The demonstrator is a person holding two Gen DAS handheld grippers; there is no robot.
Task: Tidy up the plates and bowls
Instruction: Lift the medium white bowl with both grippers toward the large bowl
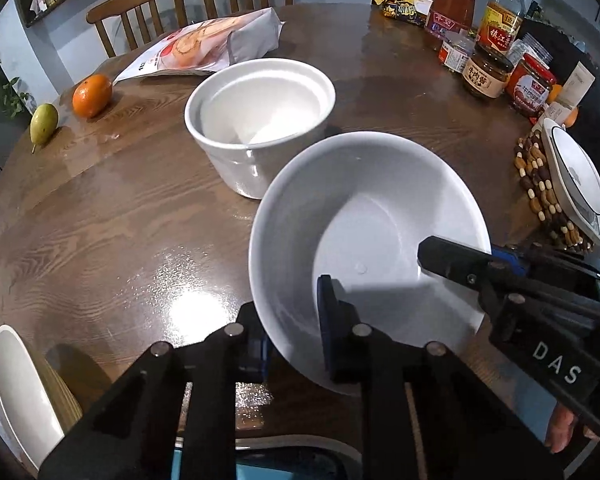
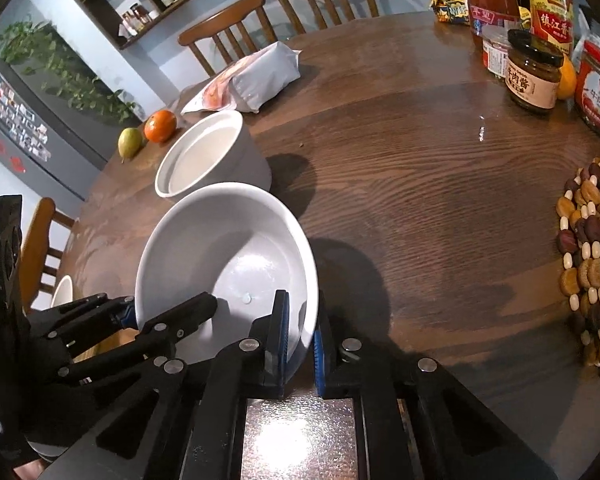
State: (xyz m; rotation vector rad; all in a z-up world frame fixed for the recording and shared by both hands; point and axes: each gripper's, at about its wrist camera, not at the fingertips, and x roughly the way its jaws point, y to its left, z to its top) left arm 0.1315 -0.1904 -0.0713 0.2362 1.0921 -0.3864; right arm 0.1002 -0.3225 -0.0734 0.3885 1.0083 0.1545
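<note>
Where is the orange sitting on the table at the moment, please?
The orange sits near the table's far left edge in both views, between the green pear and the snack bag, left of the stacked bowls.

This was a home dining room. A round dark-brown wooden counter [image 2: 420, 184] was ringed by slatted wooden chairs [image 2: 224, 28] and carried household groceries: glass sauce jars with printed labels [image 2: 534, 76], a tall vinegar bottle [image 1: 502, 12], a white bag of bread [image 1: 204, 46], an orange tangerine [image 1: 92, 95] and a green pear [image 1: 43, 122]. Wall shelves of jars [image 2: 148, 4] and trailing green houseplants [image 2: 60, 68] stood behind.
</note>
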